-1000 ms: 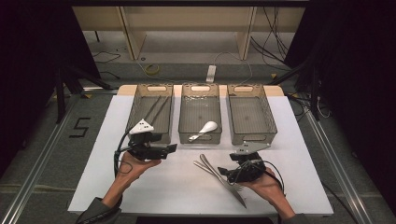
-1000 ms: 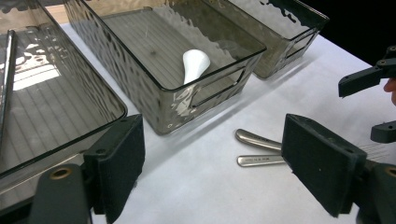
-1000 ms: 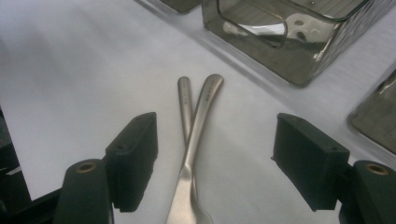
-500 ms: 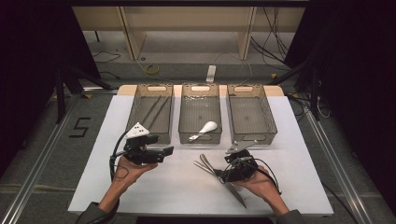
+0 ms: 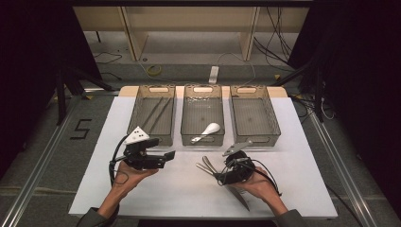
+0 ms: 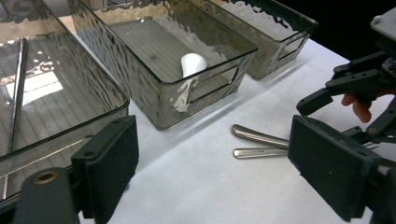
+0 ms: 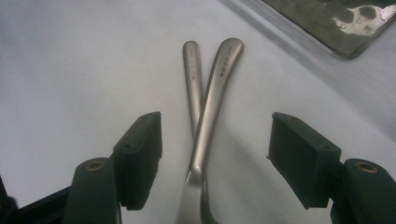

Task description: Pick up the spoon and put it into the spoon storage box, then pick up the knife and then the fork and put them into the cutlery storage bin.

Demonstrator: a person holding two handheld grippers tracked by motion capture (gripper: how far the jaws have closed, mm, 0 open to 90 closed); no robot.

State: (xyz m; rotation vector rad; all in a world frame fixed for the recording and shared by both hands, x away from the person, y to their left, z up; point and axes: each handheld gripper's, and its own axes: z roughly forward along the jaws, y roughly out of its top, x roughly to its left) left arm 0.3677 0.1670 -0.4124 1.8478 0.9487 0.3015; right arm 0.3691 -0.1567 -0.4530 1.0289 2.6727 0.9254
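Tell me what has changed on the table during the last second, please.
The right hand-held gripper moved left over the two metal utensil handles, its jaws closing a little but not yet gripping. The left hand-held gripper opened slightly, empty. The three bins, white spoon and chopsticks stayed.

Three smoked clear bins in a row across the upper middle of the high view: left bin, middle bin, right bin. One white spoon in the middle. Two thin dark sticks in the left. Two metal utensil handles crossed at centre of the right gripper view. Two grippers: left gripper, right gripper.
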